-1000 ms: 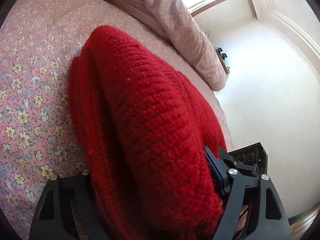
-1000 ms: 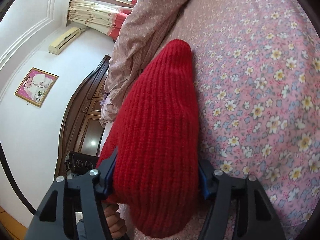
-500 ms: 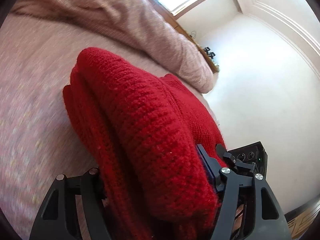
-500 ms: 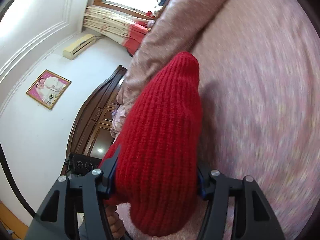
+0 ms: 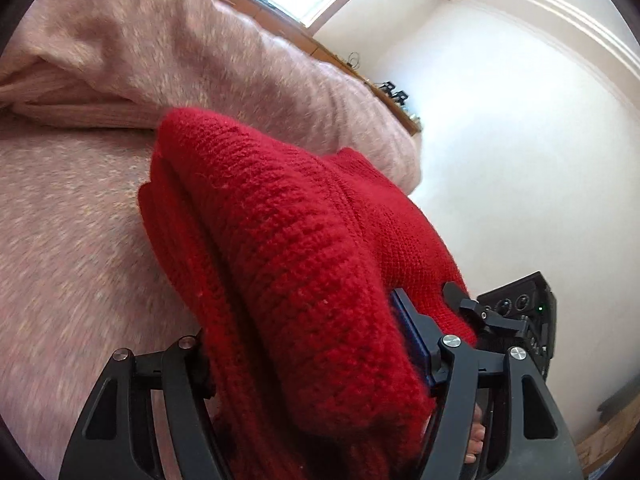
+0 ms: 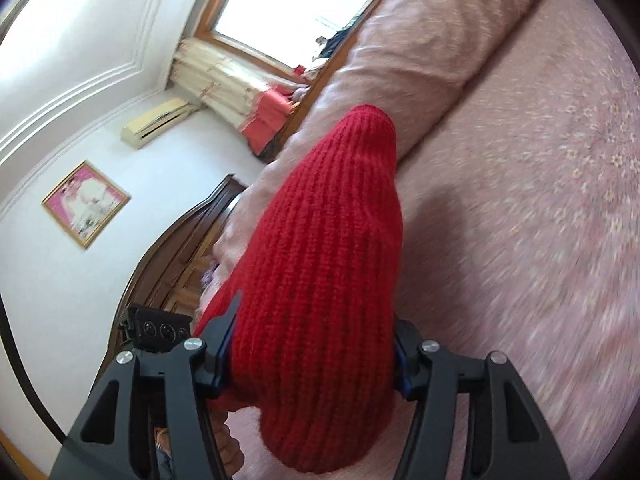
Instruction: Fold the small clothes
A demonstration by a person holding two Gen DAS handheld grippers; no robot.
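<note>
The left tongs [image 5: 316, 364] clench one end of the folded red sweater [image 5: 288, 264], the right tongs [image 6: 312, 356] the other, carrying it above the bed [image 6: 520, 240]. Next move, likely: lower it flat, then let go.

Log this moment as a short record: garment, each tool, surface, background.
garment: red knitted sweater, bunched and folded over, held between both tools
left tool: closed on the sweater
right tool: closed on the sweater
surface: pink floral bedsheet
behind: pink quilt rolled along the bed, window, framed picture on the wall
</note>
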